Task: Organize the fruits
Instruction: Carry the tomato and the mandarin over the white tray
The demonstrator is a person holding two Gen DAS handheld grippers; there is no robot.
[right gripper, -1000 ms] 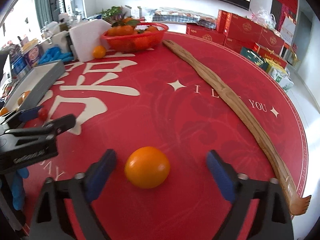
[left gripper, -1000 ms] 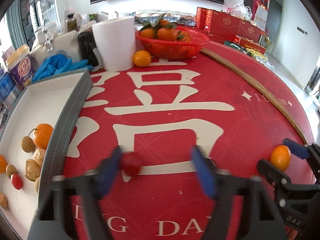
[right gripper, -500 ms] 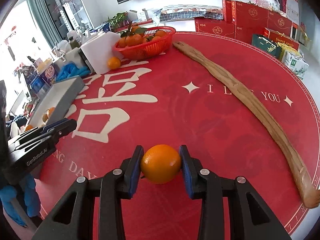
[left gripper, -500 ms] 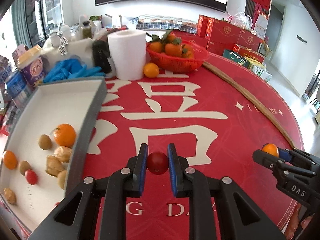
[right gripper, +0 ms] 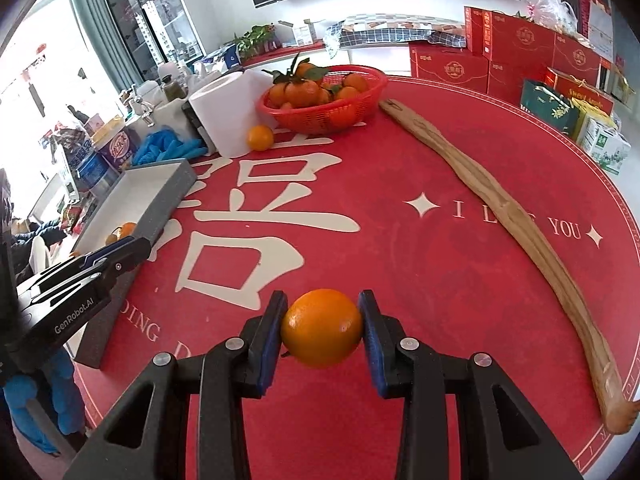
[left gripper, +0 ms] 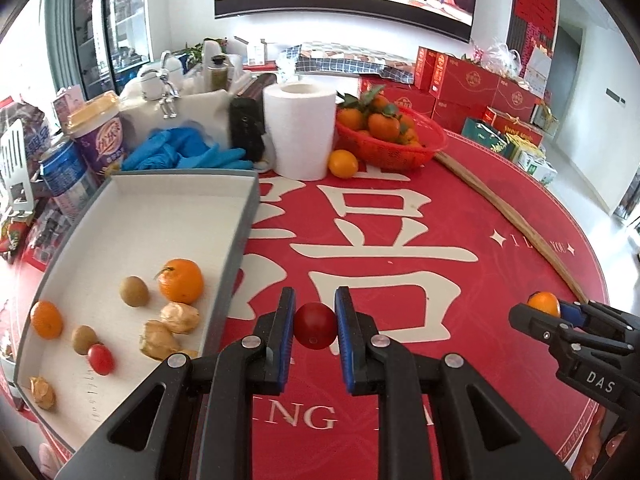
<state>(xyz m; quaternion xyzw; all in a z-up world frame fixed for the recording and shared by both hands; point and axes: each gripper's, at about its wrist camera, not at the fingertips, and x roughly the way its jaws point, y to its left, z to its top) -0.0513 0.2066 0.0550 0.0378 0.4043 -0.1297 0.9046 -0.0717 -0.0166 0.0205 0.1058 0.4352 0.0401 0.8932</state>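
In the left wrist view, "DAS" is read on the right tool (left gripper: 554, 307), and "I L… YOU" and "NG" are printed on the red surface (left gripper: 460, 208). The left tool (left gripper: 315, 325) is clamped on a red cherry tomato (left gripper: 315, 325), which is held above the surface just beside the grey tray (left gripper: 240, 240) of fruit.

In the right wrist view, "GenRobot.AI" is read on the left tool (right gripper: 120, 246), and "I L… YOU" on the surface (right gripper: 400, 240). The right tool (right gripper: 322, 327) is clamped on an orange (right gripper: 322, 327), which is pressed by both blue pads (right gripper: 370, 328) and held above the surface, well apart from the red basket (right gripper: 324, 114).
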